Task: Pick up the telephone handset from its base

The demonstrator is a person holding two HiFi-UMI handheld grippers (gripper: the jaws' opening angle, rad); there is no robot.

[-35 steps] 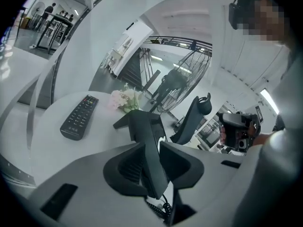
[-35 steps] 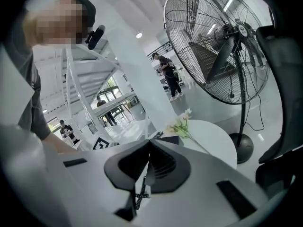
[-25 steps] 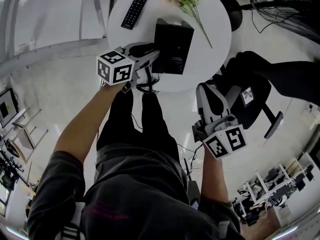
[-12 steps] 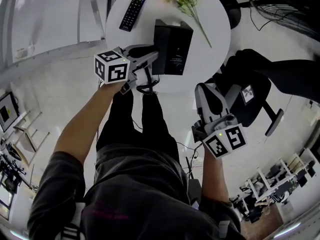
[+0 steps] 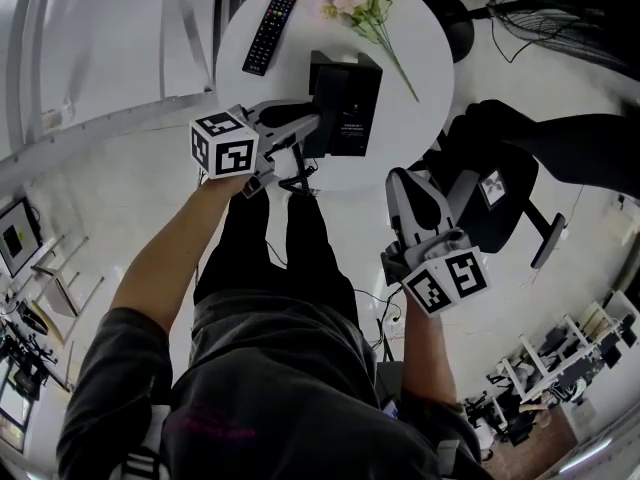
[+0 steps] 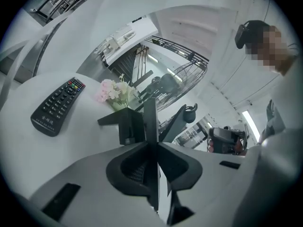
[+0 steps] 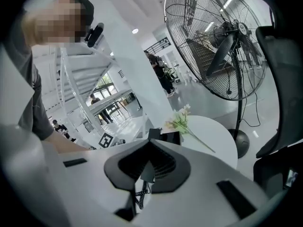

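The black telephone base (image 5: 352,113) stands on the round white table (image 5: 430,58); its base (image 6: 124,124) also shows past the jaws in the left gripper view. My left gripper (image 5: 312,126) is at the phone's near left edge. Its jaws are closing, and the black handset (image 6: 150,122), seen edge-on as a thin upright slab, sits between the pads with both touching it. The handset (image 5: 326,90) shows at the base's left side. A coiled cord (image 5: 297,180) hangs below the table edge. My right gripper (image 5: 408,183) hangs apart to the right, shut and holding nothing.
A black remote (image 5: 270,33) lies at the table's far left and a pink flower sprig (image 5: 365,3) at the back. A black office chair (image 5: 500,188) stands right of the table. A large floor fan (image 7: 213,37) is behind it. My legs are under the table's near edge.
The left gripper's jaws have drawn in around the handset at the phone's left edge, with a slight turn. The right gripper has kept still.
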